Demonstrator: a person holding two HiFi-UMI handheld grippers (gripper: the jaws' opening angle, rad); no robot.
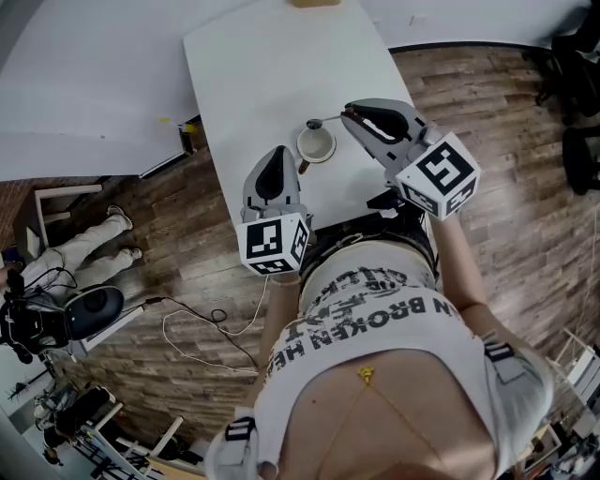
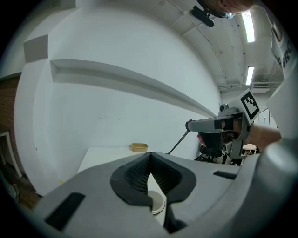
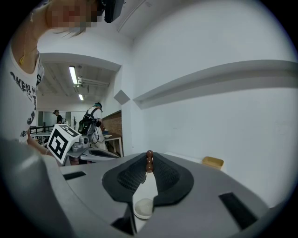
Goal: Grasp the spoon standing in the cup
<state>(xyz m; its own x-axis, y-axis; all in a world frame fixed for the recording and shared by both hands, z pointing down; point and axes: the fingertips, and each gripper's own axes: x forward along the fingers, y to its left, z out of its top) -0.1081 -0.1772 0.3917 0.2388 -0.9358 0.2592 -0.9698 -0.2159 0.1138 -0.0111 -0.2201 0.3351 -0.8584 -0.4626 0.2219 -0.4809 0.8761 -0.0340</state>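
A white cup (image 1: 316, 143) stands on the white table (image 1: 272, 56), in front of me. My right gripper (image 1: 347, 114) is shut on the brown beaded handle end of the spoon (image 3: 149, 161), which shows between its jaw tips. From there the thin spoon (image 1: 328, 120) slants down toward the cup's far rim. In the left gripper view its shaft (image 2: 179, 142) runs down-left from the right gripper (image 2: 188, 125) and disappears behind my left jaws. My left gripper (image 1: 278, 155) rests left of the cup, shut with nothing in it. The cup (image 3: 143, 208) lies below the right jaws.
A small tan box (image 1: 314, 3) sits at the table's far end. Left of the table lies a large white surface (image 1: 84, 84). The table's right edge drops to wooden floor with chair bases (image 1: 577, 56). Cables (image 1: 206, 328) trail on the floor at the left.
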